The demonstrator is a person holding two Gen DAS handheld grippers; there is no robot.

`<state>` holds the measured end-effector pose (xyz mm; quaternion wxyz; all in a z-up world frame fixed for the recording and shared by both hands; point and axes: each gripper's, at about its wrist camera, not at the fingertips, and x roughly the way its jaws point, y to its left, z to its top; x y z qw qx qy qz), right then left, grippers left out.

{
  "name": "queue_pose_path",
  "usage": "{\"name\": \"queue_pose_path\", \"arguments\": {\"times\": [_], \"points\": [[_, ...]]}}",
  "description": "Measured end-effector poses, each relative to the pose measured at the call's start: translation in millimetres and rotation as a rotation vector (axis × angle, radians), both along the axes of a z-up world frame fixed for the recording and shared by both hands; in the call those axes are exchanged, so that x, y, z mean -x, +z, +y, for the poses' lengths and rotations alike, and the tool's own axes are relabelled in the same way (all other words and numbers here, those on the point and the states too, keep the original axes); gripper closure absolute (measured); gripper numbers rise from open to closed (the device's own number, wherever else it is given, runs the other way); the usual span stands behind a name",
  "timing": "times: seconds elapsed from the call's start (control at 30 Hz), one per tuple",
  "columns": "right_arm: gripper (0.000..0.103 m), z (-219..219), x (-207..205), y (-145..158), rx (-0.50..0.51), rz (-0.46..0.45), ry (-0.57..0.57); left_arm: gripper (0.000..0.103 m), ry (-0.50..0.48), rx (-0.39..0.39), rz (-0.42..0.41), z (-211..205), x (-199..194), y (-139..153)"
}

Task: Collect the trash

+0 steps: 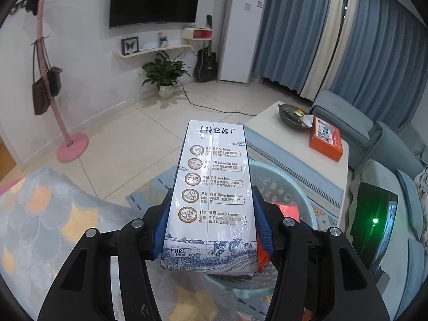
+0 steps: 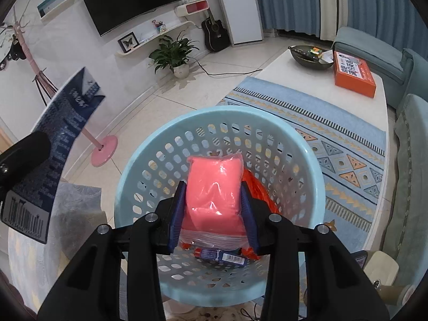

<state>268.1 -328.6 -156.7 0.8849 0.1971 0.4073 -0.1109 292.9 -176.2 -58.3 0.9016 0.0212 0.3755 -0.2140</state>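
My left gripper (image 1: 211, 214) is shut on a white milk carton (image 1: 214, 187) with blue print, held upright beside and above the light blue perforated basket (image 1: 291, 187). The carton also shows at the left of the right wrist view (image 2: 53, 144). My right gripper (image 2: 212, 203) is shut on a pink packet in a clear bag (image 2: 214, 184), held over the opening of the basket (image 2: 307, 144). Inside the basket lie an orange wrapper (image 2: 256, 190) and a small blue-labelled item (image 2: 222, 256).
A white low table (image 2: 307, 91) holds a dark bowl (image 2: 310, 56) and an orange box (image 2: 353, 72). A blue patterned rug (image 2: 334, 139) lies under the basket. A teal sofa (image 2: 374, 50) is to the right. A pink coat stand (image 1: 69, 144) stands left.
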Motion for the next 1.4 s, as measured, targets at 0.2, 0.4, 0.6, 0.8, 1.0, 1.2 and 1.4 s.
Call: {"name": "queue_pose_path", "arguments": {"times": [0.2, 0.4, 0.6, 0.8, 1.0, 1.2, 1.4], "points": [[0.049, -1.4, 4.7, 4.1, 0.000, -0.004, -0.015, 0.031, -0.007, 0.018, -0.025, 5.2, 8.6, 7.3], [0.049, 1.7, 16.7, 20.1, -0.008, -0.028, -0.003, 0.029, 0.003, 0.046, -0.030, 20.6, 22.4, 18.7], [0.049, 20.5, 34.5, 48.9, 0.003, -0.073, 0.037, 0.025, 0.036, 0.082, -0.070, 48.7, 54.6, 40.6], [0.049, 60.8, 63.0, 90.9, 0.050, -0.152, 0.120, 0.018, 0.122, 0.125, -0.141, 96.4, 101.4, 64.0], [0.037, 98.1, 107.6, 112.8, 0.119, -0.224, 0.181, 0.014, 0.205, 0.105, -0.221, 130.2, 150.7, 67.5], [0.029, 117.0, 154.8, 117.8, 0.214, -0.310, 0.175, 0.008, 0.288, 0.008, -0.322, 140.3, 196.7, 42.2], [0.029, 120.3, 184.0, 124.5, 0.261, -0.384, 0.158, 0.008, 0.341, -0.058, -0.430, 132.1, 220.2, 21.0]]}}
